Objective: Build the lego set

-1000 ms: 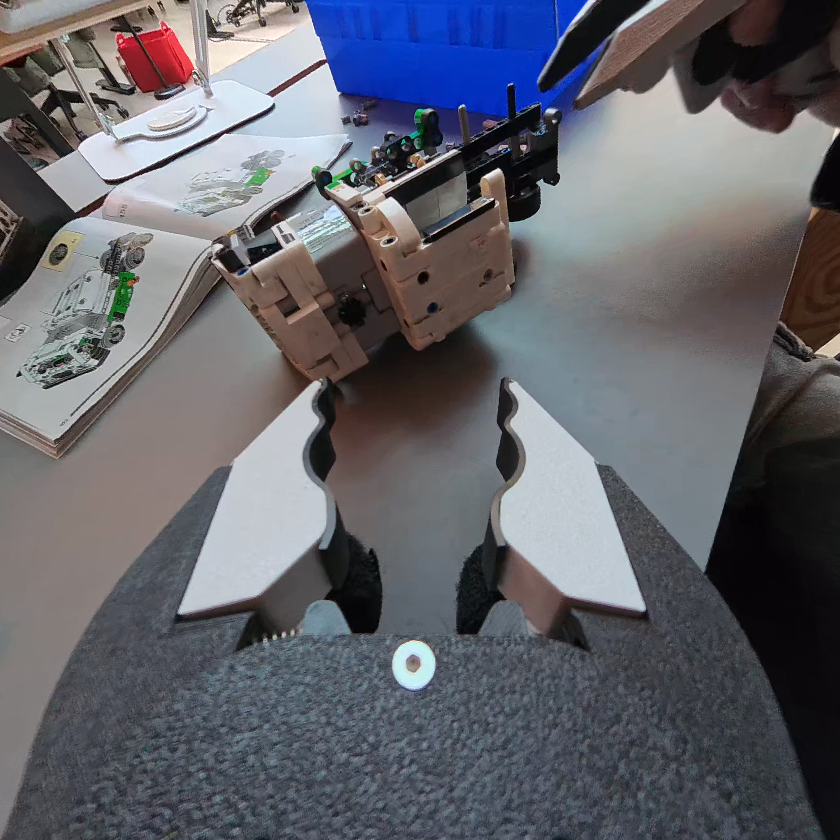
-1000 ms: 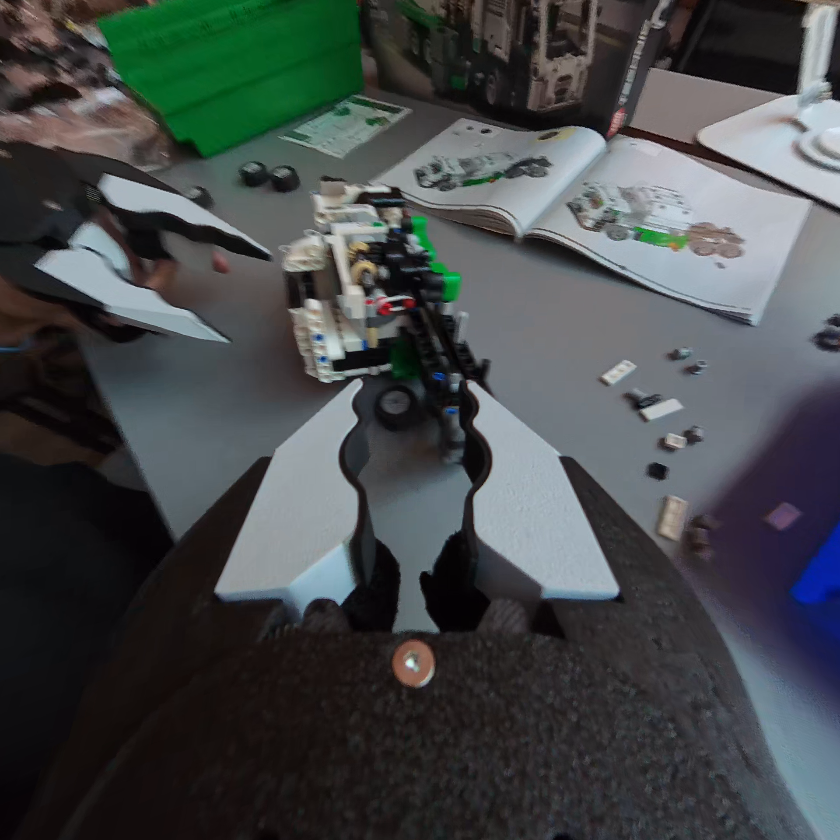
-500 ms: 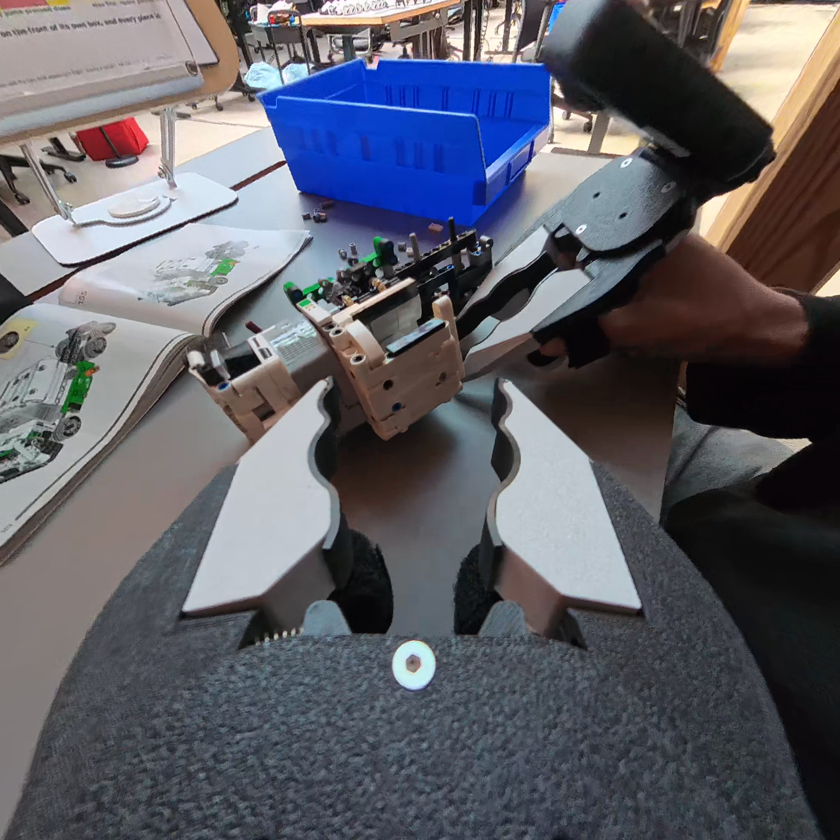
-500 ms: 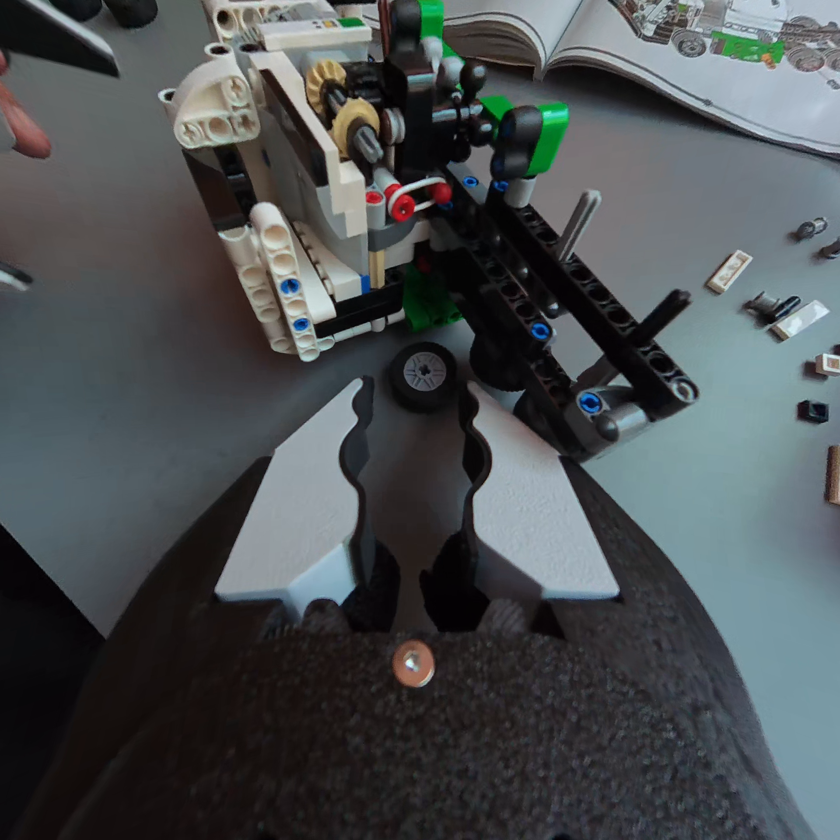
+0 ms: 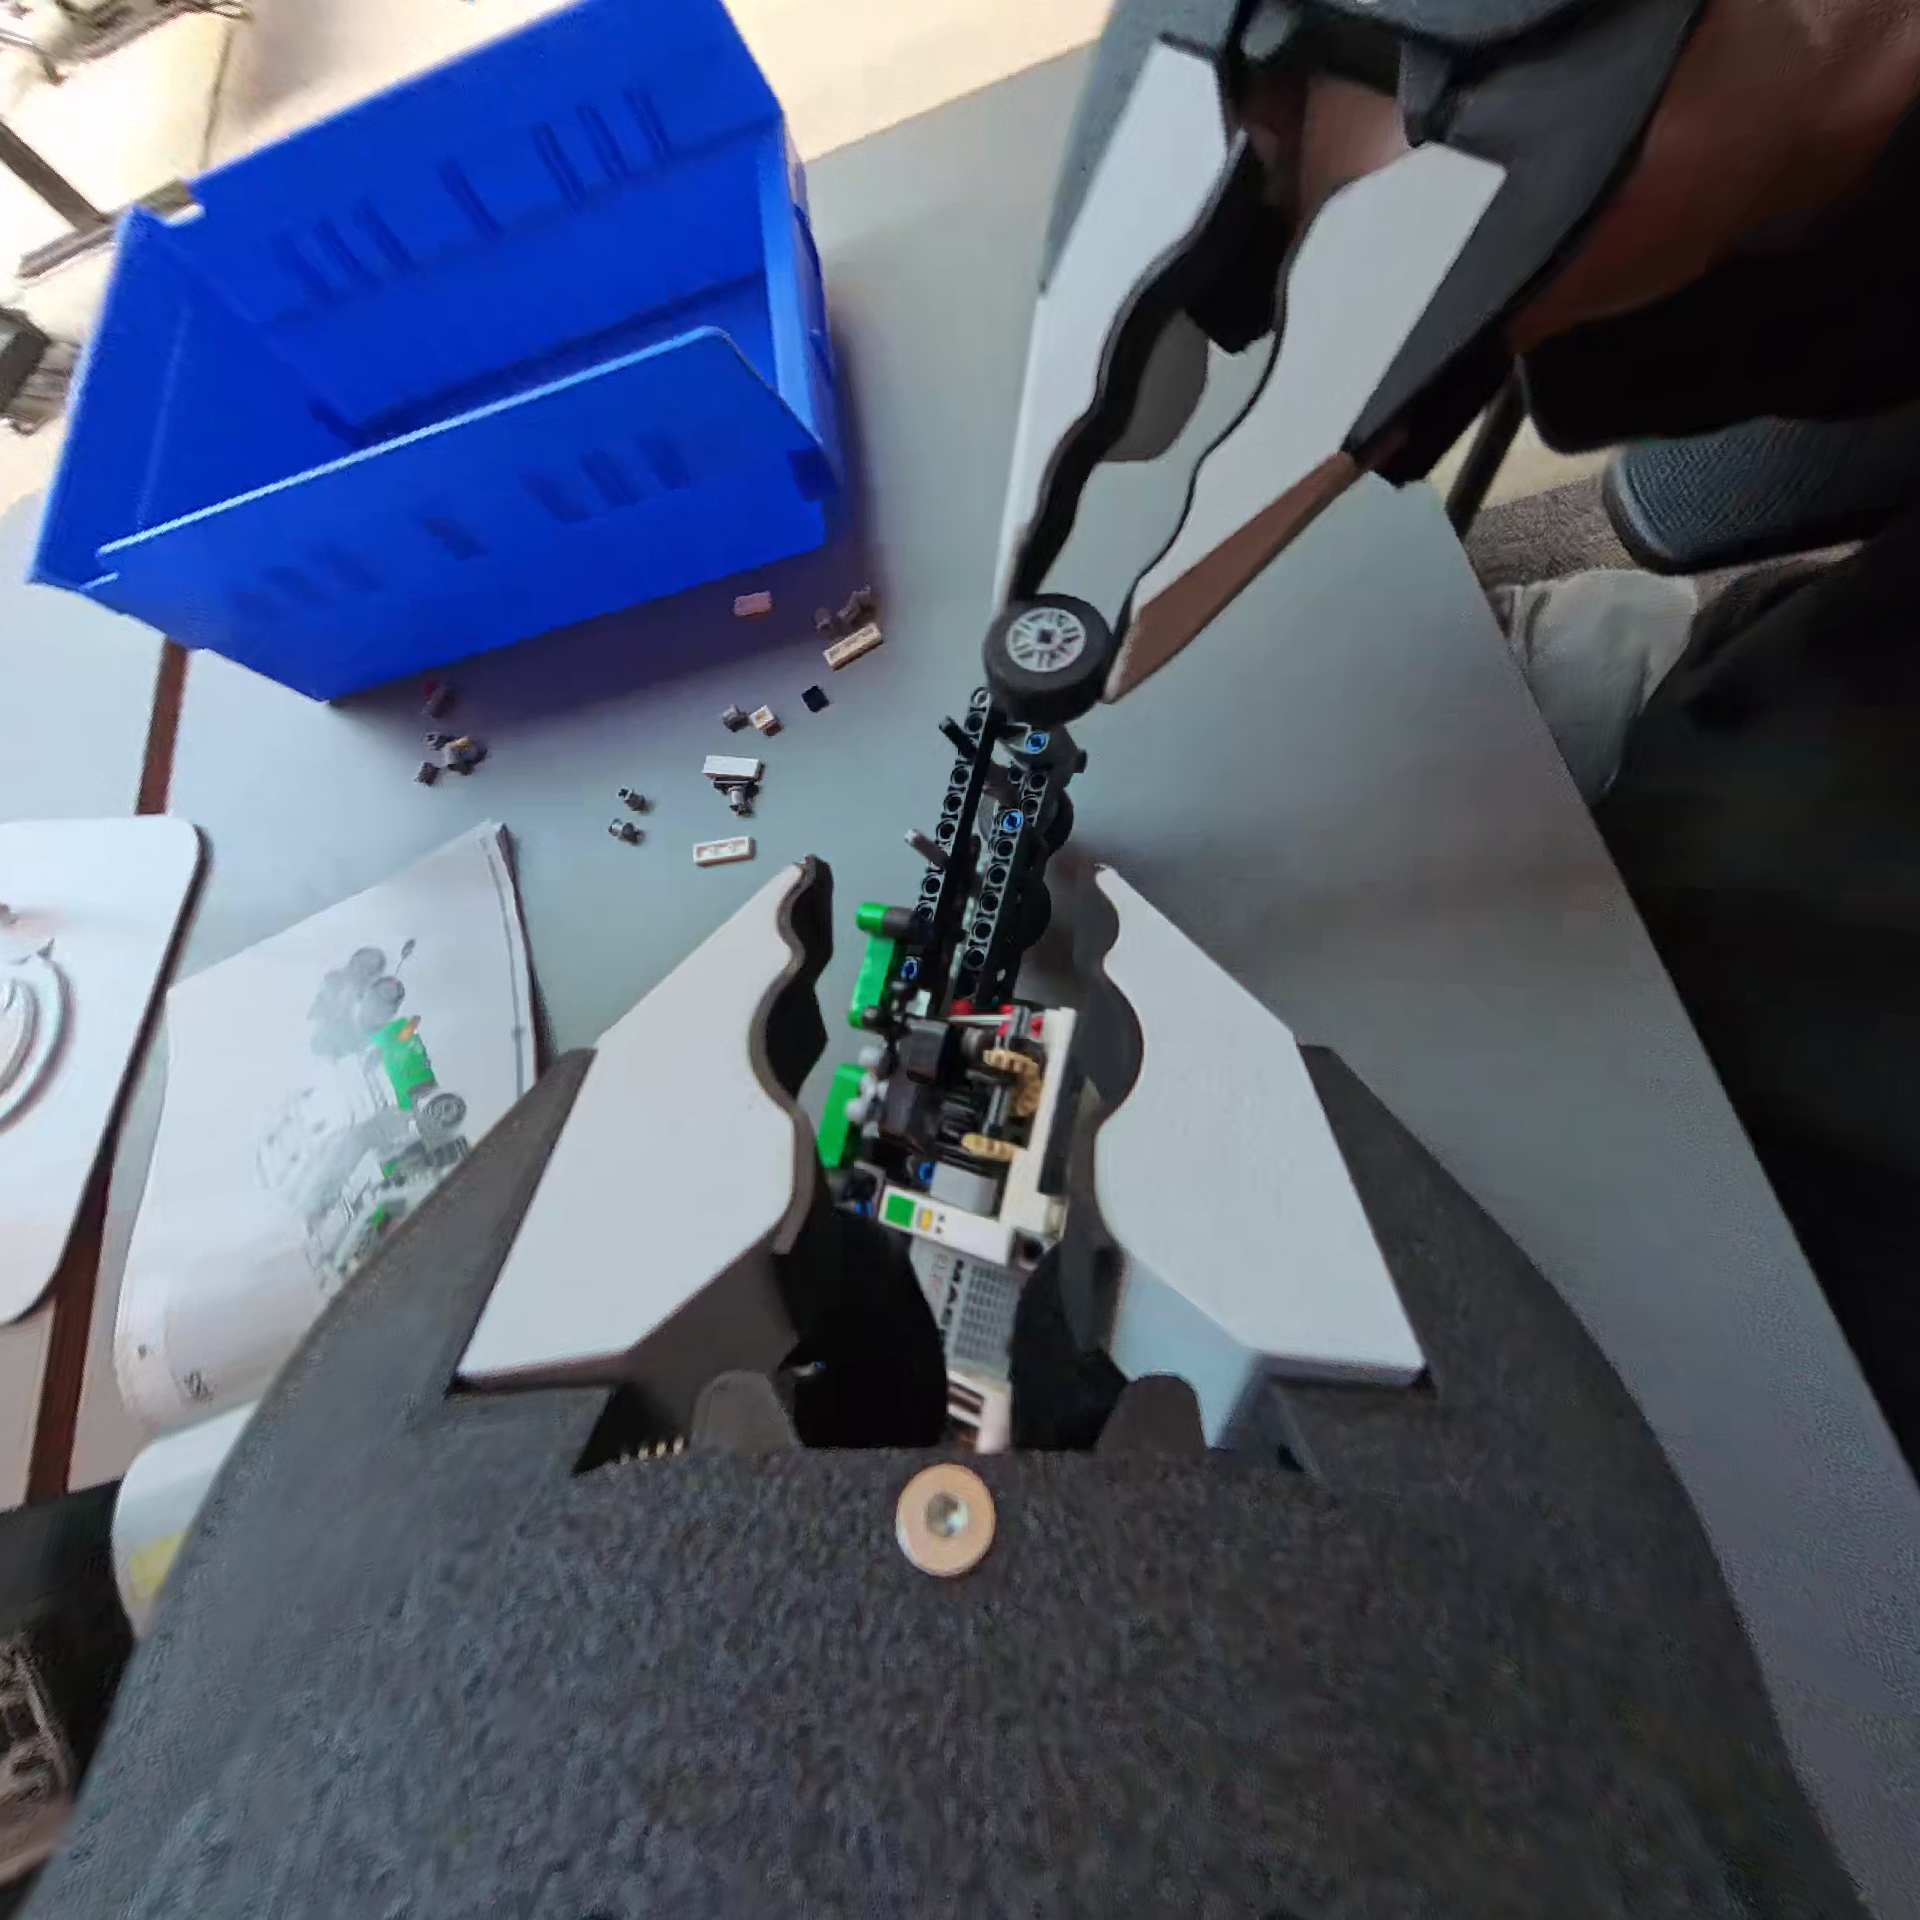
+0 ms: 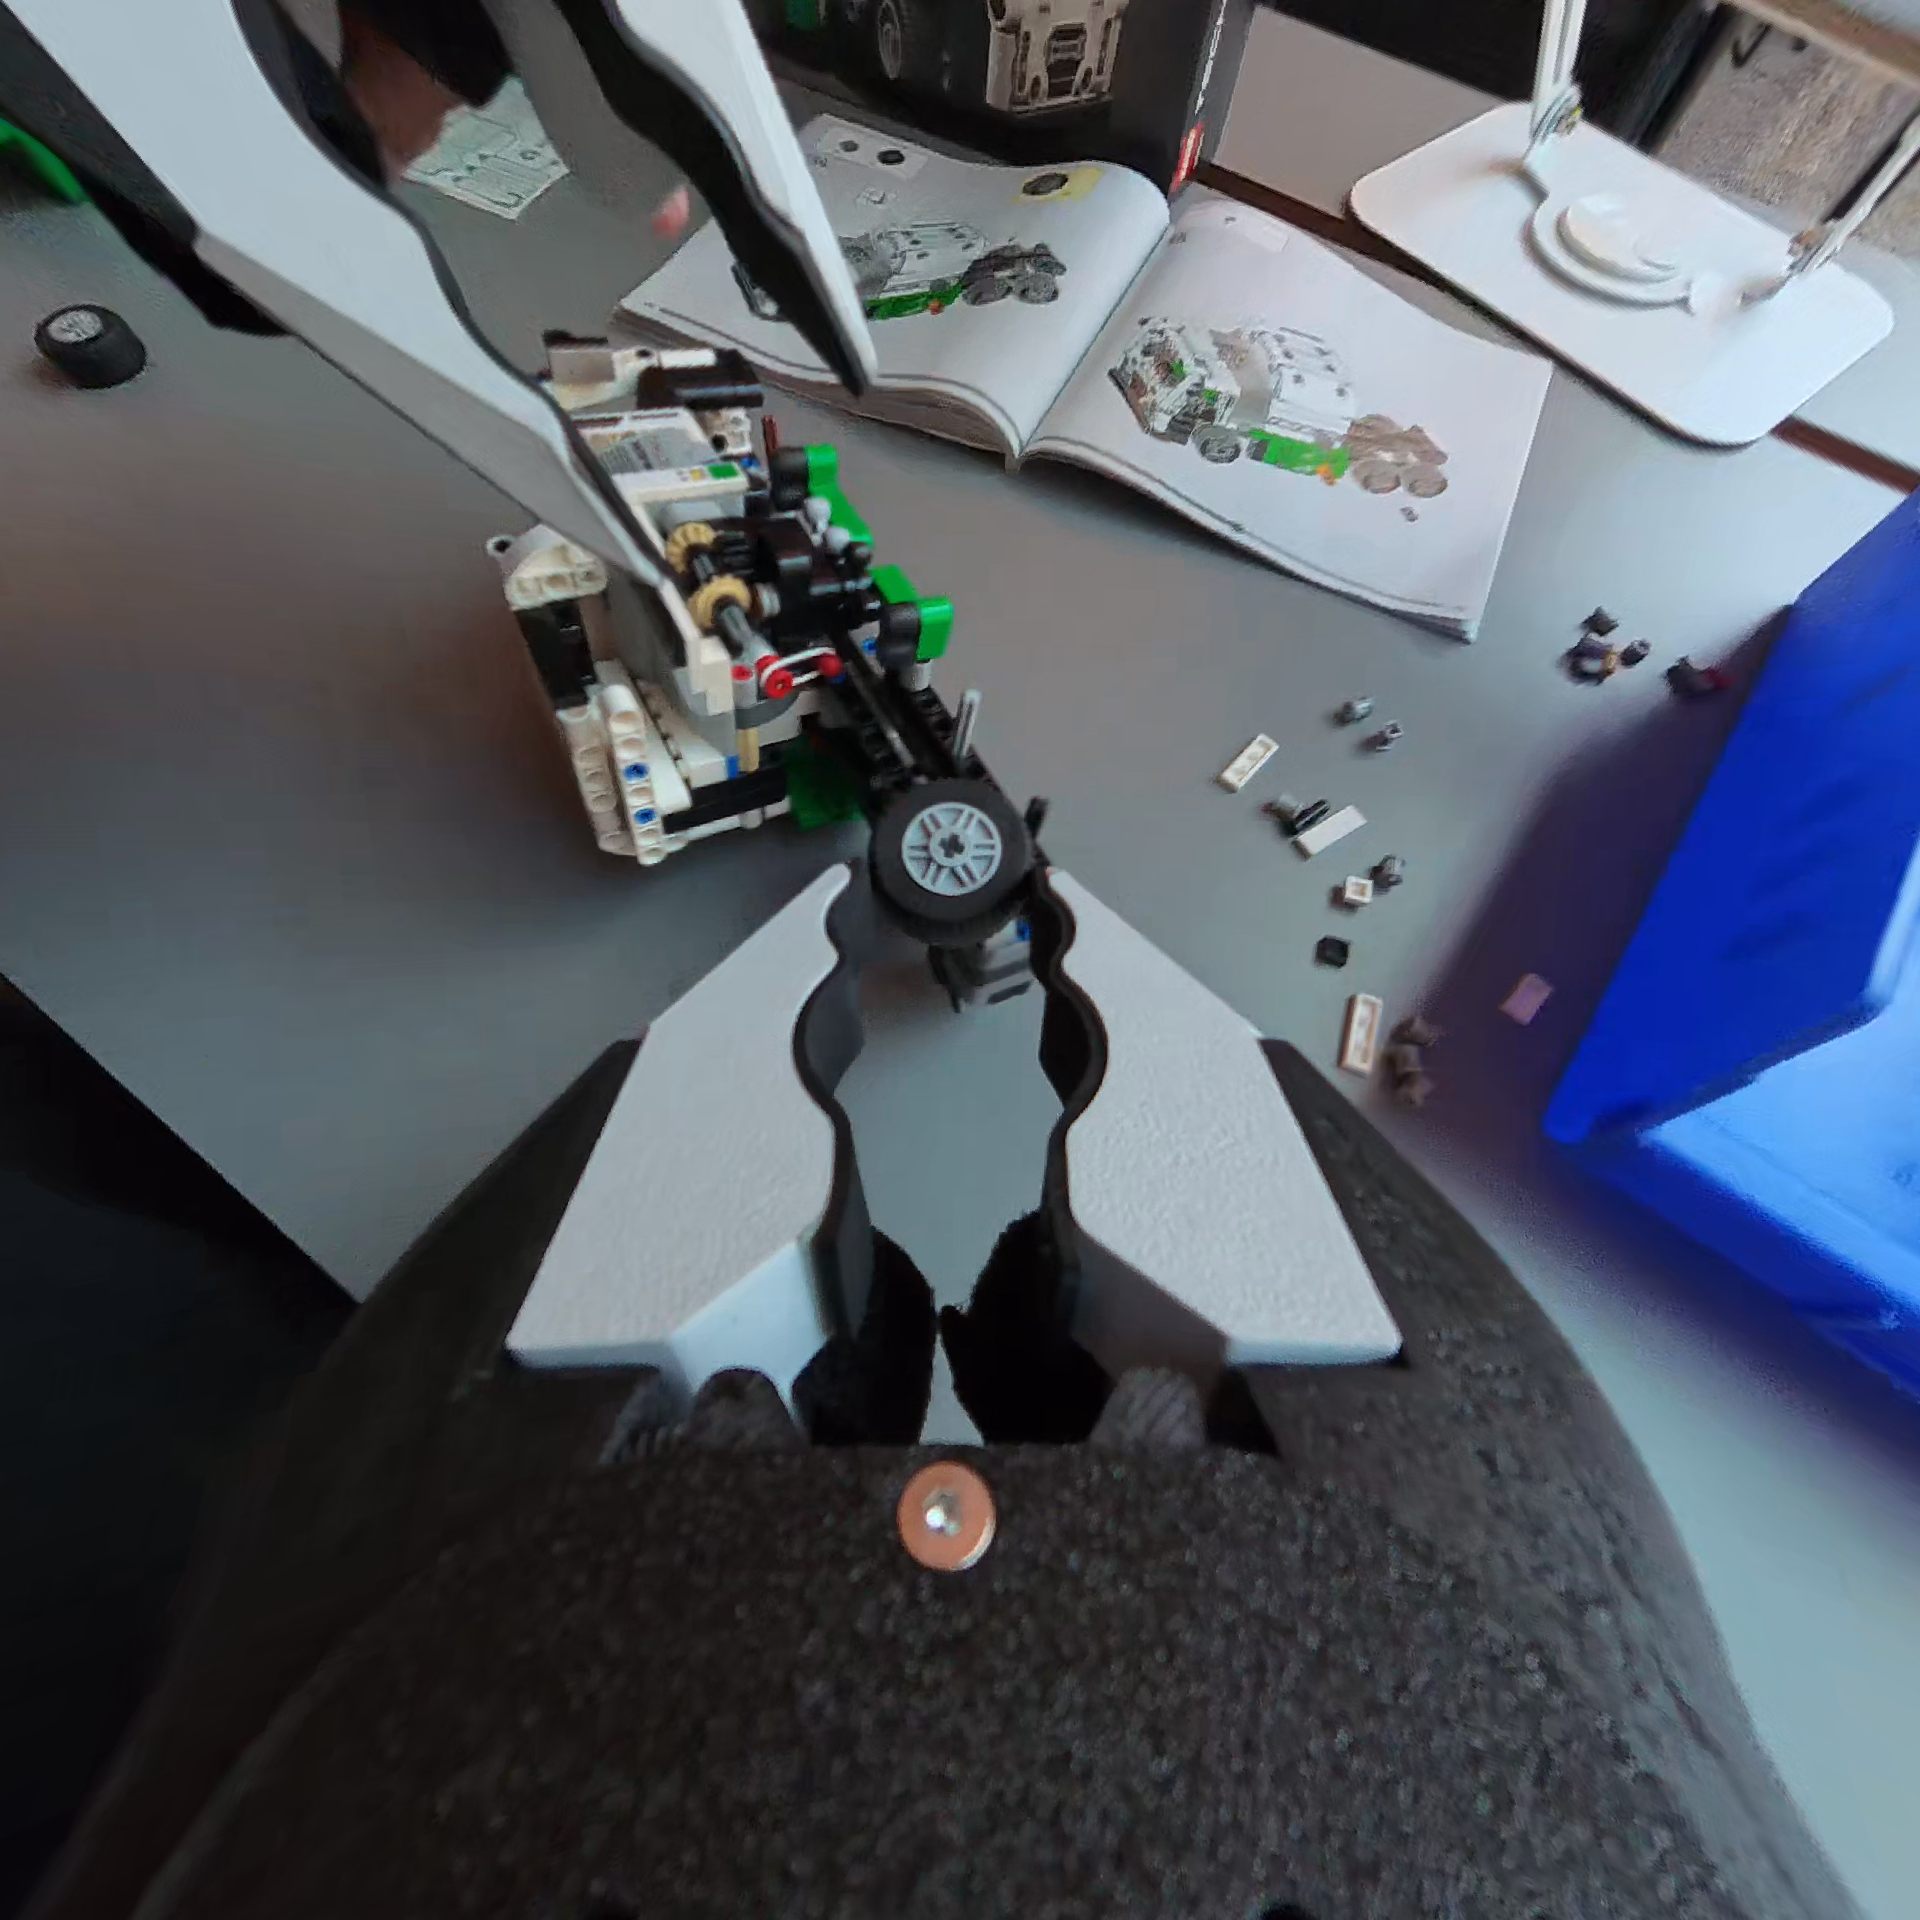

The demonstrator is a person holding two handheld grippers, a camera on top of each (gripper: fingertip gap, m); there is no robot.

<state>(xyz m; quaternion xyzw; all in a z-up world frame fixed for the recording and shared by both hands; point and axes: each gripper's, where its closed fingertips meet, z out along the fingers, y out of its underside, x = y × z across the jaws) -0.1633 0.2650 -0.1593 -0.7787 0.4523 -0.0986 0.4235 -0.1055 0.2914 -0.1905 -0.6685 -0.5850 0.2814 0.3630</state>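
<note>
A white, black and green lego truck model (image 5: 956, 1101) stands on the grey table (image 5: 1299, 831), its black chassis frame (image 5: 987, 831) pointing away. My left gripper (image 5: 956, 894) straddles the cab end, jaws closed against its sides. It shows from outside in the right wrist view (image 6: 717, 499). My right gripper (image 6: 945, 883) is shut on a small black wheel with a grey hub (image 6: 951, 862). It holds the wheel at the rear end of the chassis (image 6: 904, 727). The left wrist view shows the wheel (image 5: 1049, 649) between the right gripper's tips (image 5: 1060, 634).
A blue bin (image 5: 468, 416) stands at the far left. Small loose pieces (image 6: 1330, 831) lie between bin and model. An open instruction booklet (image 6: 1247, 416), a white stand base (image 6: 1621, 260) and a spare wheel (image 6: 88, 343) lie around. The table edge (image 5: 1538, 727) runs close on the right. Tip to tip, the grippers are about 8 centimetres apart.
My left gripper has moved over the model and closed around its cab. My right gripper has taken the wheel off the table and lifted it to the chassis rear.
</note>
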